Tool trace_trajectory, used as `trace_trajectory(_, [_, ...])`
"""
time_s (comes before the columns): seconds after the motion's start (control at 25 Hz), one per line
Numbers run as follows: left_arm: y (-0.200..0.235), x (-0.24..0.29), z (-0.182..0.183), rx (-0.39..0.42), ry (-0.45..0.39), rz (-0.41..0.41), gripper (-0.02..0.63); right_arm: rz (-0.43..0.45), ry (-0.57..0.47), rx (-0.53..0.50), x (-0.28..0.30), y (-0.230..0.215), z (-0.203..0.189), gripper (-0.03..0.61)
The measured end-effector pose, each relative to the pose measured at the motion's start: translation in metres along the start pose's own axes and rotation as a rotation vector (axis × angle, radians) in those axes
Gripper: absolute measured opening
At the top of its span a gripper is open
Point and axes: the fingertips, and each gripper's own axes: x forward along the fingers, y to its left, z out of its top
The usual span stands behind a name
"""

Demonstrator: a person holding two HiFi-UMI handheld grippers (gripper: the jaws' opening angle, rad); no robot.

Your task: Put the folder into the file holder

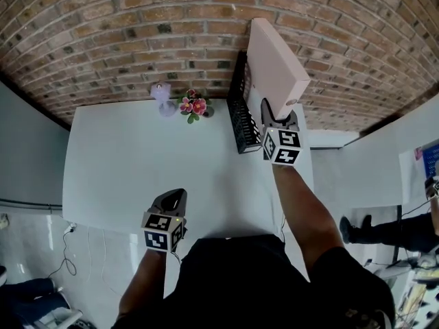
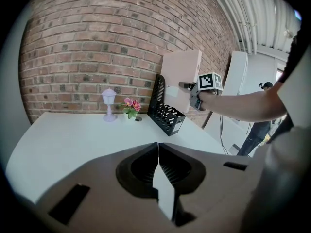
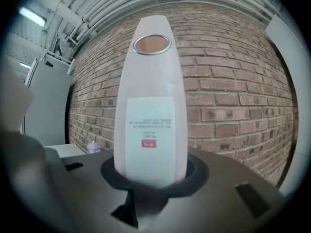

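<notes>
A pale pink folder (image 1: 274, 64) hangs tilted in the air above the black mesh file holder (image 1: 240, 115), which stands at the far right of the white table (image 1: 130, 170). My right gripper (image 1: 274, 112) is shut on the folder's lower end. In the right gripper view the folder's spine (image 3: 151, 106), with its white label and ring hole, rises straight up from between the jaws. My left gripper (image 1: 175, 199) rests low over the table's near edge, shut with nothing in it. From the left gripper view, the folder (image 2: 181, 79) sits just above the holder (image 2: 165, 113).
A small lilac lamp (image 1: 162, 100) and a pot of pink flowers (image 1: 193, 105) stand at the table's back edge, left of the holder. A brick wall (image 1: 137, 33) runs behind. A person's legs (image 1: 384, 232) show on the floor at the right.
</notes>
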Motion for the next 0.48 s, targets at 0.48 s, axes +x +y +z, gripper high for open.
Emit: trace_trajectory(0.48, [-0.004, -0.006, -0.009, 0.006, 0.016, 0.005, 0.006, -0.065, -0.033, 0.106, -0.003, 0.019, -0.001, 0.145])
